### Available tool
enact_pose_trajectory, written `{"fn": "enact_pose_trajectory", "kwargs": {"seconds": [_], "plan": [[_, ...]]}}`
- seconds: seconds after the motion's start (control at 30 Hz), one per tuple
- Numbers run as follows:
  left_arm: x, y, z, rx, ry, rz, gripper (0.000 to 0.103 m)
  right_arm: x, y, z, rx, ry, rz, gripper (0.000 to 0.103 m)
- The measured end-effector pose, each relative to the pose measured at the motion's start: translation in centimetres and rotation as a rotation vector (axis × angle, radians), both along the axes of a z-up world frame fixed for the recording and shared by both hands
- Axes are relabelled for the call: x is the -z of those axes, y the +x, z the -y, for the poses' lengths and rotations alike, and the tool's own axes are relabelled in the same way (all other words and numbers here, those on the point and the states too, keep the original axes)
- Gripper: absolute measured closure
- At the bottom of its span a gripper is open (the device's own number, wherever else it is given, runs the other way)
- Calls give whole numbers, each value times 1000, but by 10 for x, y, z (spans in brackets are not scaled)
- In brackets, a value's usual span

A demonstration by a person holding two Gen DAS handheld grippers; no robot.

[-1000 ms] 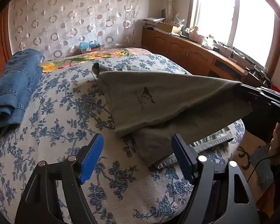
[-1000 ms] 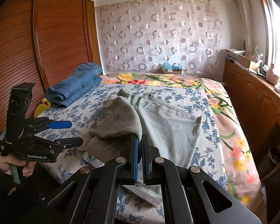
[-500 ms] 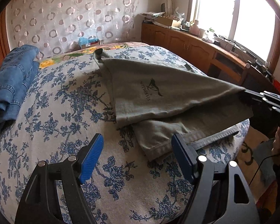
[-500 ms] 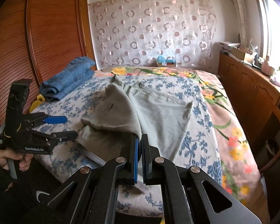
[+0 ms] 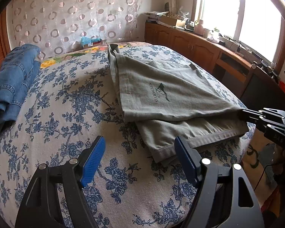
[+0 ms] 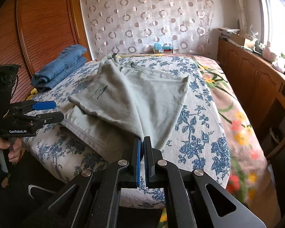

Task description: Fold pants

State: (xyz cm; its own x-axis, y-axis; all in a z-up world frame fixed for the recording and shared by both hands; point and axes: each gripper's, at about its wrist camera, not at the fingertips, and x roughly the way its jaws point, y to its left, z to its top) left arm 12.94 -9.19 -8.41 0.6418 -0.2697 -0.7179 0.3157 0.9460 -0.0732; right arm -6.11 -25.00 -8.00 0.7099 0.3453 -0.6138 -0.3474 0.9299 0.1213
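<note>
Grey-green pants (image 5: 161, 93) with a small dark logo lie on the floral bed, one layer folded over the other; they also show in the right wrist view (image 6: 138, 98). My right gripper (image 6: 142, 144) is shut on a corner of the top layer and holds it taut at the bed's near edge; it shows in the left wrist view (image 5: 243, 113). My left gripper (image 5: 140, 152) is open and empty, just short of the pants' hem (image 5: 180, 144); it shows in the right wrist view (image 6: 47, 110).
Folded blue jeans (image 5: 9, 83) lie at the far left of the bed (image 5: 66, 114). A wooden wardrobe (image 6: 38, 28) stands to the left. A long wooden cabinet (image 5: 209, 49) with clutter runs under the window on the right.
The right gripper has pulled the top layer down and flatter over the lower one. The left gripper has moved closer to the hem, still open.
</note>
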Motion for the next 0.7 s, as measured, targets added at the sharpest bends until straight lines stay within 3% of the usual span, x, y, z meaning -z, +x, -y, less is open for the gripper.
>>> {"fn": "enact_pose_trajectory", "kwargs": {"seconds": [0.47,0.7], "plan": [[-6,-2,-5,-8,-13,14,27,-2,4,3,27,-6,4,99],[-20,-6,-15,-22,-31,46,27,-20,-6,-3,2,-3,69,76]]}}
